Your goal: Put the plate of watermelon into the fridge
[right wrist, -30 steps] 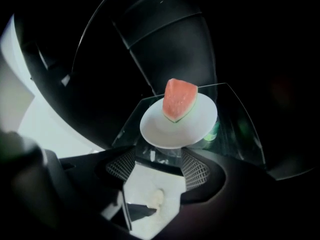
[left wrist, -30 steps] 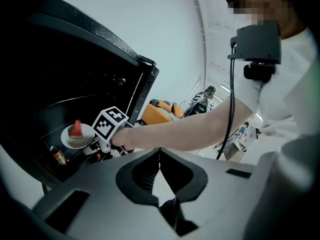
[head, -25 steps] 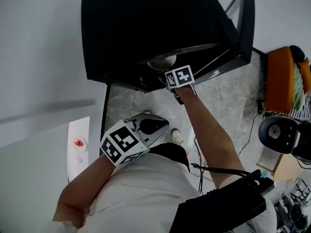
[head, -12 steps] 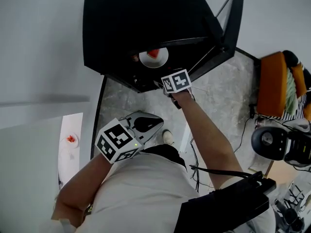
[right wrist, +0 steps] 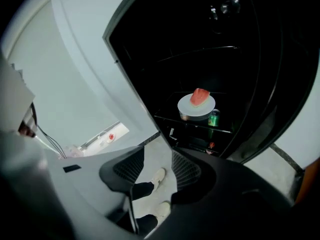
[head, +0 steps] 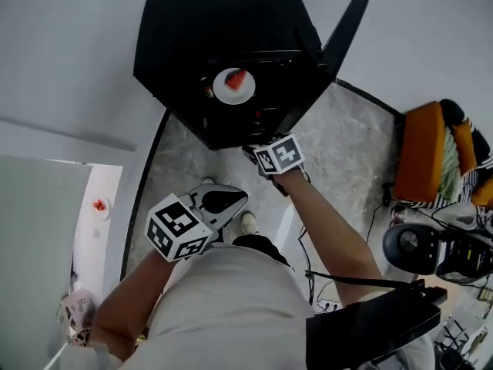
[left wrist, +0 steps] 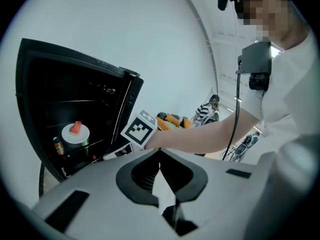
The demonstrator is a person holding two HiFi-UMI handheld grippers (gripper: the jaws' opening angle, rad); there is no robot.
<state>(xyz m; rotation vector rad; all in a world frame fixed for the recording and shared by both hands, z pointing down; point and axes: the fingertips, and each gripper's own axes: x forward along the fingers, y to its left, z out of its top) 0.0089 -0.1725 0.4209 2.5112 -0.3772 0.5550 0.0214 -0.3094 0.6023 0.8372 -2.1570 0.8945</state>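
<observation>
The white plate (head: 233,85) with a red watermelon slice (right wrist: 200,96) stands on a shelf inside the open black fridge (head: 185,29). It also shows in the left gripper view as the plate (left wrist: 75,132). My right gripper (head: 254,154) hangs outside the fridge, in front of the opening and apart from the plate. Its jaws (right wrist: 157,169) are closing and hold nothing; only floor and shoes show in the gap. My left gripper (head: 231,199) is lower, near the person's body, with its jaws (left wrist: 160,160) shut on nothing.
The fridge door (head: 343,25) stands swung open at the right. A green can (right wrist: 214,118) and a small bottle (left wrist: 59,146) sit beside the plate. A second plate with red pieces (head: 98,206) lies on the white counter at left. An orange chair (head: 431,149) and cables are at right.
My right gripper has drawn back out of the fridge, and the plate stays on the shelf, now fully in sight. The left gripper has hardly moved.
</observation>
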